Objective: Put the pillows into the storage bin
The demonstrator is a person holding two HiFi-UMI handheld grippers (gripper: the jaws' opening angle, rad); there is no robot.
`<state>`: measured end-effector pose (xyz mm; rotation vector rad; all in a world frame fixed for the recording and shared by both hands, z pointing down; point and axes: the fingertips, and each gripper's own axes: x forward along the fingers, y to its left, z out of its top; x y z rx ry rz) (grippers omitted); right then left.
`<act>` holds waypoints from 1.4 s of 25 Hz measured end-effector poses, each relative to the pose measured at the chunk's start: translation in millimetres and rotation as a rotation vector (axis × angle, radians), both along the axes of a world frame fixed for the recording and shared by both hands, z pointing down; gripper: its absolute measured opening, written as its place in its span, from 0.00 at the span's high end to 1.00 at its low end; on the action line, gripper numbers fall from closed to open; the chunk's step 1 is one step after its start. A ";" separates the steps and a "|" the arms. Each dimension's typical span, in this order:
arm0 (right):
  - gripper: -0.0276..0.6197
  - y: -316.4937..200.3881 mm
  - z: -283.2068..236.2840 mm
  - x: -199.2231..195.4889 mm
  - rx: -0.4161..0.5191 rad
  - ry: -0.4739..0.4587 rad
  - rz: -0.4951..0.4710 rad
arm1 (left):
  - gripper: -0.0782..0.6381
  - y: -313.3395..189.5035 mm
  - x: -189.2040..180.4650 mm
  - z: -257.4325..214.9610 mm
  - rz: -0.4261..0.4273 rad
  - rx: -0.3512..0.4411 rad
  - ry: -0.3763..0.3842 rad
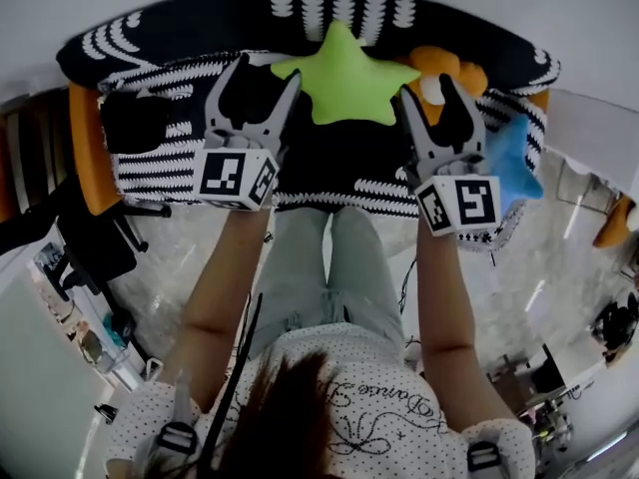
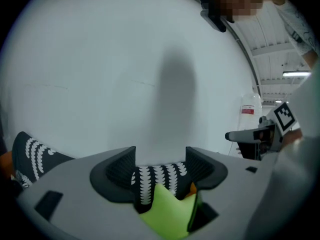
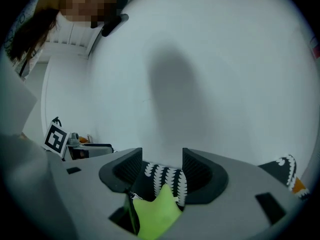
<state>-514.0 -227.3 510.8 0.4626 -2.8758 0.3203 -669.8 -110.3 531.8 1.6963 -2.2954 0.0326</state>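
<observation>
- green star pillow (image 1: 344, 80): is it in the storage bin (image 1: 160, 158) yet?
- it lies on the far side of the black-and-white patterned bin, up near the rim; whether it is properly down inside cannot be told. an orange pillow (image 1: 439, 65) sits just beside it, and a blue star pillow (image 1: 514, 158) hangs at the bin's right edge, half out by the look of it
- and what is the person holding?
- nothing. the left gripper (image 1: 266, 70) has its fingers wide, and so does the right gripper (image 1: 427, 88); each stands just short of the green star, one on either side, and both gripper views show only the pillow and the bin's pattern beyond the open fingers
- so how far along is it?
- probably early or midway: the blue star looks like it needs pushing in, and the green one may need settling lower
- anything in the way?
- the bin stands against a white wall (image 2: 125, 74), so there is little room behind it. the person's legs are just before the bin on the pale floor (image 1: 190, 257), and clutter lies well apart at both sides
</observation>
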 end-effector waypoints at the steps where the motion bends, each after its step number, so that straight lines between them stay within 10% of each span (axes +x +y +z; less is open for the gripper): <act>1: 0.58 -4.4 9.9 -4.7 -0.006 0.003 0.001 | 0.47 -2.6 -4.3 7.4 -0.008 -0.003 0.001; 26: 0.44 -17.9 249.3 -109.4 -0.155 0.162 -0.003 | 0.48 -7.9 -66.8 155.2 -0.082 -0.020 0.017; 35: 0.36 -25.0 309.9 -146.4 -0.091 0.355 0.015 | 0.48 8.6 -71.1 163.9 -0.090 -0.051 0.021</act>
